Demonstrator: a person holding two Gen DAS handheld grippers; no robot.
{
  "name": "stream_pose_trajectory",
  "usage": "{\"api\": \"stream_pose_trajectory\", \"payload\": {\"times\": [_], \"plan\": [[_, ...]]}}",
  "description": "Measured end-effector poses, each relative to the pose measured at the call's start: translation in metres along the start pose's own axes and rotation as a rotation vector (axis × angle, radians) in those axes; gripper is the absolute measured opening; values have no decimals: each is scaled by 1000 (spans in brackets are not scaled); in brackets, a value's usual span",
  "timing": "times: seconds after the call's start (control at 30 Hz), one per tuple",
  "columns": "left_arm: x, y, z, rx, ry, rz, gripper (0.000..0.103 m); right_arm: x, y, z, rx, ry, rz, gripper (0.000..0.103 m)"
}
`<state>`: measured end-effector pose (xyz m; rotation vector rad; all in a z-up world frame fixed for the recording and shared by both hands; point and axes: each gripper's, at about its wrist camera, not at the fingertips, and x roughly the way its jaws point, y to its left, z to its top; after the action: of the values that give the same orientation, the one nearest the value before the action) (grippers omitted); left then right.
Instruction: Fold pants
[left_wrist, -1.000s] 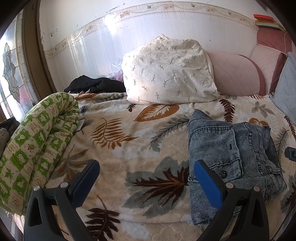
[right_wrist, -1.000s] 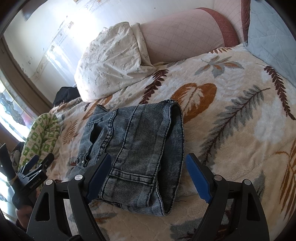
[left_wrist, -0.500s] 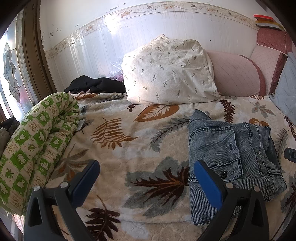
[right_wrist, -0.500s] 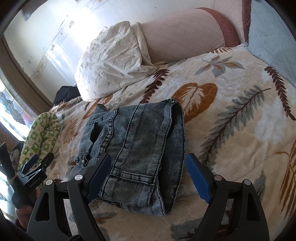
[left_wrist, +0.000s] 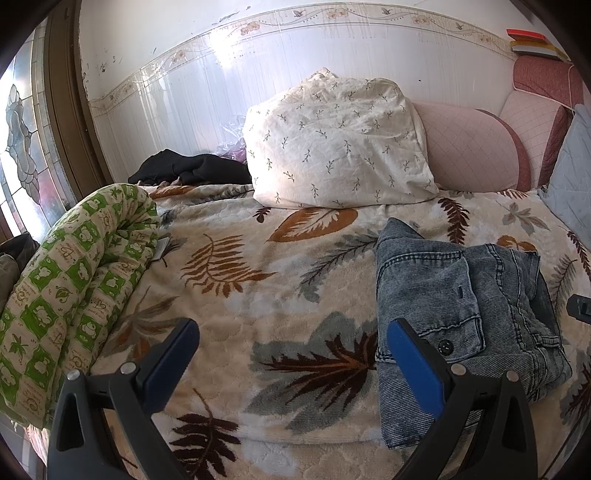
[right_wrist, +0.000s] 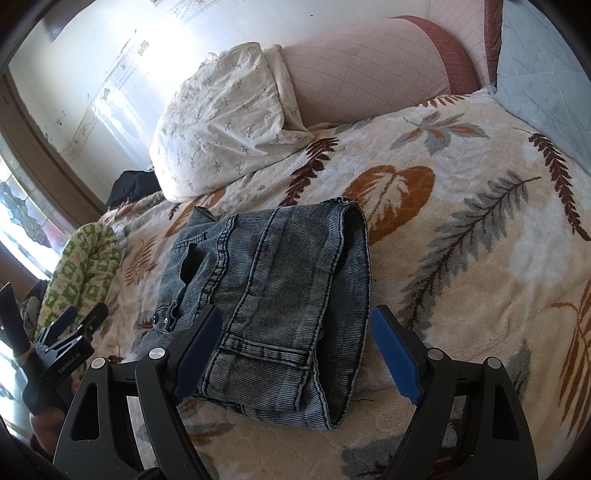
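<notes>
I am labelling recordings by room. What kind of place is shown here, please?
Most likely a bedroom, in a home. A bed covered with a leaf-print blanket carries a white pillow, a rolled green quilt and folded jeans. A stained-glass window is beside it.

Place: a home bedroom — lived in.
Signs: a bed (left_wrist: 236, 295) with leaf-print blanket, 1 white pillow (left_wrist: 340, 147), pink cushions (left_wrist: 469, 147), stained-glass window (left_wrist: 22, 147) — tiled wall (left_wrist: 177, 103).
</notes>
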<state>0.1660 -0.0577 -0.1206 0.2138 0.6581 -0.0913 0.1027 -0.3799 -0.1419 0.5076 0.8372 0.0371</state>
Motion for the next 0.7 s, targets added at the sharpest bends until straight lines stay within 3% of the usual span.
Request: {"api": "stream_pose_trajectory", "payload": {"times": [0.3, 0.37, 0.43, 0.53, 0.7], "plan": [[6, -2, -3, 1, 25, -35, 103, -1, 0, 2, -1, 3, -6, 83], [11, -1, -7, -1, 15, -92, 103, -3, -3, 4, 0, -5, -19, 83], [23, -2, -9, 14, 56, -162, 103, -6, -14, 6, 29, -12, -26, 83], [37, 1, -5, -35, 129, -371, 103, -7, -34, 10, 103, -7, -36, 83], [49, -5, 5, -15, 114, -421, 103, -1, -50, 15, 165, 21, 14, 83]]}}
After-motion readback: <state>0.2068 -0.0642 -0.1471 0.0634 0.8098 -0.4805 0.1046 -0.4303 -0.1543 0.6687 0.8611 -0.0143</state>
